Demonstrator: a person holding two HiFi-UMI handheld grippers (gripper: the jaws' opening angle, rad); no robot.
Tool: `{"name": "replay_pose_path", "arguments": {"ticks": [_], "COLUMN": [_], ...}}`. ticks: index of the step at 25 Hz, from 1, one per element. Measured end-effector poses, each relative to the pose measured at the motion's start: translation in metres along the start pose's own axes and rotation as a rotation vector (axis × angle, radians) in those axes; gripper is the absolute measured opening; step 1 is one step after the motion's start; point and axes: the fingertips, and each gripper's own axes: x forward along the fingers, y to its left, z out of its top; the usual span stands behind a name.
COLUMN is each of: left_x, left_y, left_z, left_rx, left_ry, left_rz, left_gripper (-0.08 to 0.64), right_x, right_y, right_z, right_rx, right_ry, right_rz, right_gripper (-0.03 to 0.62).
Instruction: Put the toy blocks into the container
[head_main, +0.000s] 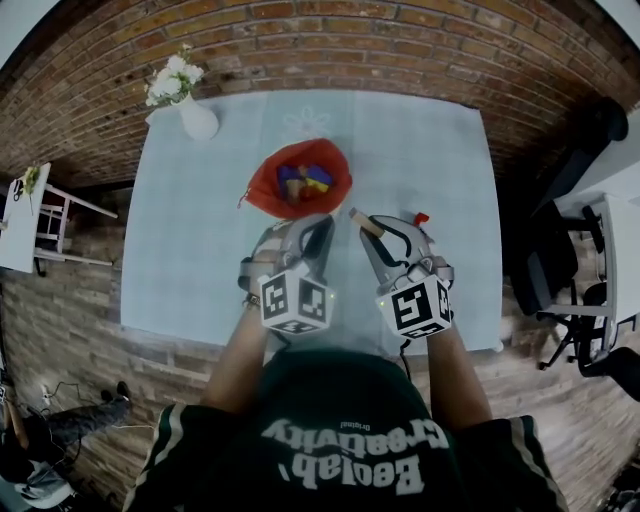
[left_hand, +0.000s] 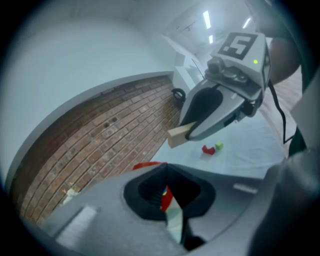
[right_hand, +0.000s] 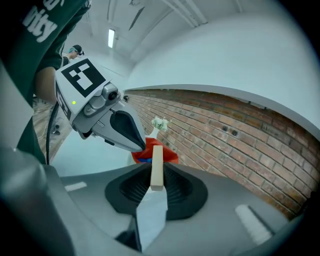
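Table (head_main: 190, 260) under a pale blue cloth. Red container (head_main: 262, 190) mid-table toward the far side, coloured toy blocks (head_main: 305, 180) already in it. Left gripper (head_main: 322, 225) and right gripper (head_main: 368, 228) side by side above the cloth, just near-side of the container. Left fingers closed, nothing between them. Right fingers gripping a plain wooden block (right_hand: 157, 165), which sticks out past the tips. White vase (head_main: 197, 120) with flowers at the far left corner. Small red block (left_hand: 207, 149) and green block (left_hand: 219, 146) loose on the cloth at right, just beside each other.

The block (right_hand: 156, 167) looks matt bare wood, the container (head_main: 300, 180) cloth.
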Motion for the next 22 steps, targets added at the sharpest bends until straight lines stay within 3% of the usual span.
{"name": "replay_pose_path", "arguments": {"ticks": [10, 22], "left_x": [-0.022, -0.025], "left_y": [0.041, 0.058], "left_z": [-0.054, -0.082], "left_rx": [-0.058, -0.083], "left_ry": [0.059, 0.066], "left_rz": [0.067, 0.068], "left_gripper": [0.005, 0.005], "right_x": [0.056, 0.113], "right_y": [0.033, 0.034], "right_z": [0.04, 0.037], "right_rx": [-0.045, -0.038], "right_ry": [-0.042, 0.013], "right_rz": [0.092, 0.087], "right_gripper": [0.078, 0.078]}}
